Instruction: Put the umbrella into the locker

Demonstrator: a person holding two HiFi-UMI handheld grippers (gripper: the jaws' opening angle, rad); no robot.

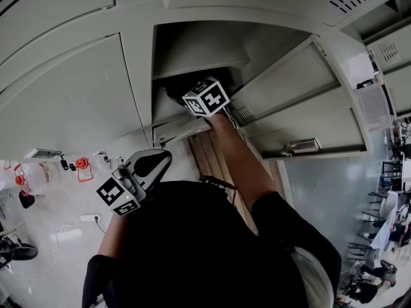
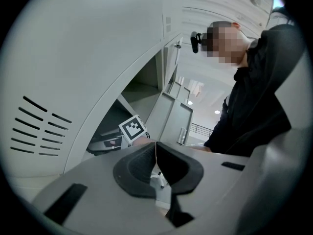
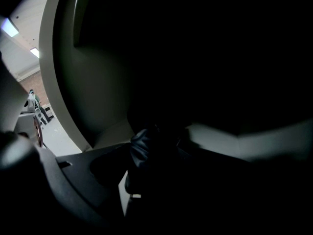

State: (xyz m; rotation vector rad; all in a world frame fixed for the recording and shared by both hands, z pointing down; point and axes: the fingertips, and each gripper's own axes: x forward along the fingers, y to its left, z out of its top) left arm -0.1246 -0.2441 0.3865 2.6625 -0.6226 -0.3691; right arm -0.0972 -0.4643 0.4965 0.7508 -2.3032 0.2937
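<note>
The right claw (image 1: pixel 190 96) reaches into the open locker (image 1: pixel 192 43), its marker cube (image 1: pixel 207 97) at the mouth of the compartment. In the right gripper view the interior is very dark; the claw (image 3: pixel 146 168) is closed on the umbrella (image 3: pixel 143 148), a black folded bundle that stands between its jaws just above the compartment's floor. In the head view the umbrella (image 1: pixel 173 90) shows as a dark shape inside the locker, just beyond the cube. The door (image 1: pixel 295 95) stands swung open to the right. The left claw (image 1: pixel 153 164) hangs outside, below the closed neighbouring door (image 1: pixel 70 101). In the left gripper view this claw (image 2: pixel 155 156) has its jaws touching with nothing between them.
</note>
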